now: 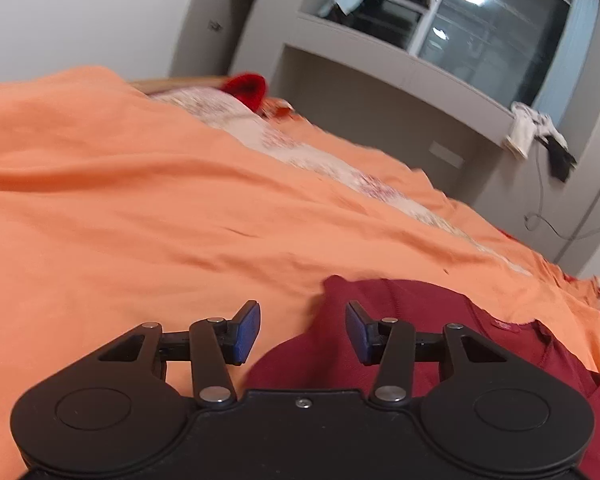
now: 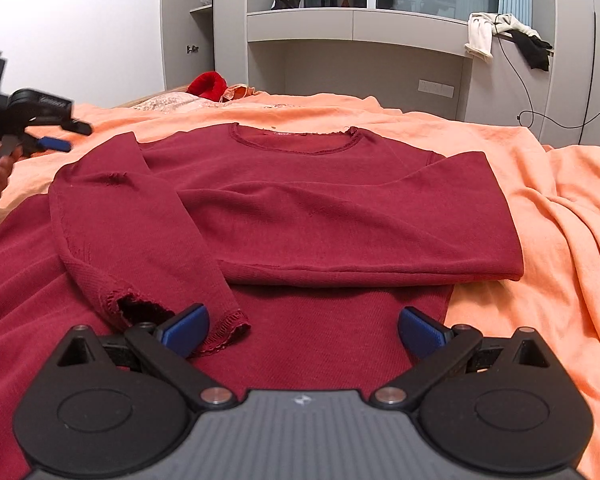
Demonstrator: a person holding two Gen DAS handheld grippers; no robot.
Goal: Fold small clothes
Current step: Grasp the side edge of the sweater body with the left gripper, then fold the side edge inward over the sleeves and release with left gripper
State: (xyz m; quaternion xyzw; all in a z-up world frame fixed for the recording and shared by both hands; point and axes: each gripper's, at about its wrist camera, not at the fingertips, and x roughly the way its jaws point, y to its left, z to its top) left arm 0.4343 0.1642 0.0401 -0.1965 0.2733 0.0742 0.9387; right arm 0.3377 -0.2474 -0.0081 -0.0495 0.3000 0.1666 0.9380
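I see one orange bedsheet (image 2: 540, 184) filling the frame, one dark red sweater (image 2: 300, 200) centre, both sleeves folded across it. Two grippers: my right gripper (image 2: 302, 330) lower centre, jaws apart, empty; left gripper (image 1: 302, 330) jaws apart over the sweater's edge, empty.

Blurred left gripper (image 2: 54, 142) at frame edge; sweater (image 2: 300, 208) hem cut off.

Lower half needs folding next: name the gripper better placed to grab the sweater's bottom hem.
Right gripper, probably: open directly over the red sweater near its lower part. Left gripper is off at its side.
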